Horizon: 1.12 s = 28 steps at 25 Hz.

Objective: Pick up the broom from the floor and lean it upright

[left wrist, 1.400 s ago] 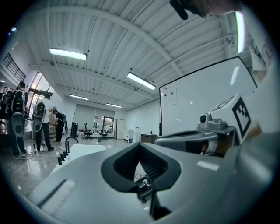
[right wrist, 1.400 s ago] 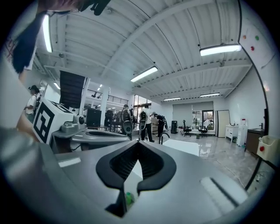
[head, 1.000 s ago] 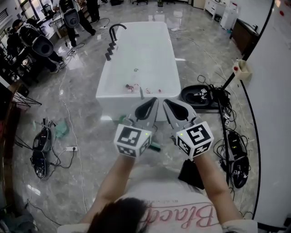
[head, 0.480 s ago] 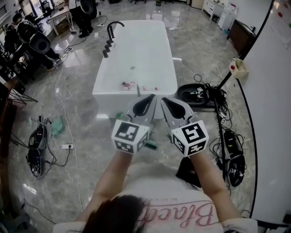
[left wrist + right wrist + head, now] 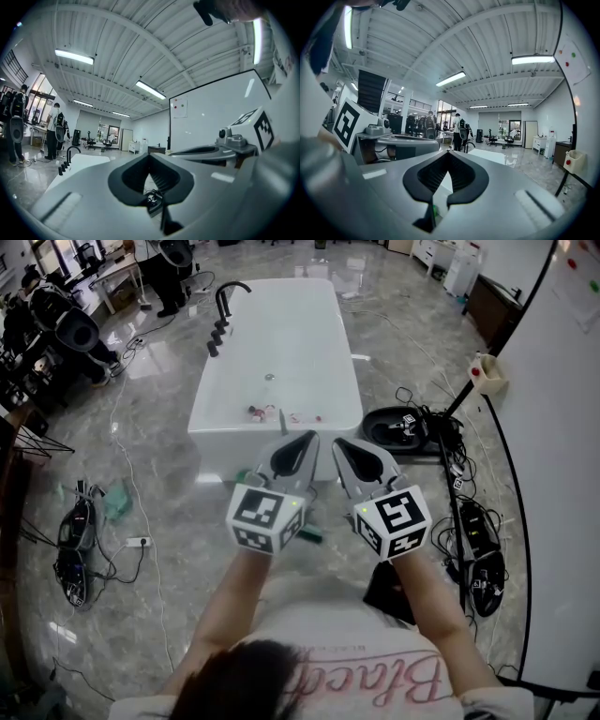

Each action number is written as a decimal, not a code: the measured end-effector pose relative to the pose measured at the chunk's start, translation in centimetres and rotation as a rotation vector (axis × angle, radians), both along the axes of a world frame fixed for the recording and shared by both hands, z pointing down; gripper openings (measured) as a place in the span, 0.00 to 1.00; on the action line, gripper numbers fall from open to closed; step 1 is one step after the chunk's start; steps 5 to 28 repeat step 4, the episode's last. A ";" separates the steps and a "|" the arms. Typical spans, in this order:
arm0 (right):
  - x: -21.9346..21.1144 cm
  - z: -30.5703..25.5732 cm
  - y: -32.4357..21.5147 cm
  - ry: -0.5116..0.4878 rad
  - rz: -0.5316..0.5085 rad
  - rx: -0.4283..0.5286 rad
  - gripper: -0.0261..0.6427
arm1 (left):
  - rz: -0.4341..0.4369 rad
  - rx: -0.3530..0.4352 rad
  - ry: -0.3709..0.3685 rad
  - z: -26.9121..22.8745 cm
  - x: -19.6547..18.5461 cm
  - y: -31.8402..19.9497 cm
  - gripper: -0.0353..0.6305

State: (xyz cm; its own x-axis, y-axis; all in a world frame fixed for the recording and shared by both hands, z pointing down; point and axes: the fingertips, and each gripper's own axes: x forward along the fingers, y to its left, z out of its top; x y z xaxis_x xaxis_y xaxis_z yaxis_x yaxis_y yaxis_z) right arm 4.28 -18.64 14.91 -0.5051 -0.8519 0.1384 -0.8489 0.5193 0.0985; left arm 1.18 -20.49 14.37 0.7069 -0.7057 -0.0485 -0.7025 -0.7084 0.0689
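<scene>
Nearest, the left gripper (image 5: 298,448) and right gripper (image 5: 352,454) sit side by side, both clenched on nothing, jaws pressed tip to tip in each gripper view. The broom (image 5: 311,535) is mostly hidden beneath them: only a green piece shows on the floor under the gap between the 2 grippers. A thin stick (image 5: 281,418) rises past the left gripper's tip against the near wall of the white bathtub (image 5: 202,418) — whether it is the handle is hard to tell. Small bits inside the tub are too small to name. Far left, people (image 5: 70,320) are cut off by the edge.
</scene>
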 end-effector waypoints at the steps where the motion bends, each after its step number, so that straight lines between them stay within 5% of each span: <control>1: 0.0 0.0 0.0 0.000 0.002 0.000 0.04 | -0.001 -0.005 0.004 0.0 -0.1 -0.1 0.05; 28: 0.0 -0.1 0.1 -0.002 0.005 -0.004 0.04 | -0.006 -0.018 0.017 0.2 -0.5 -0.3 0.05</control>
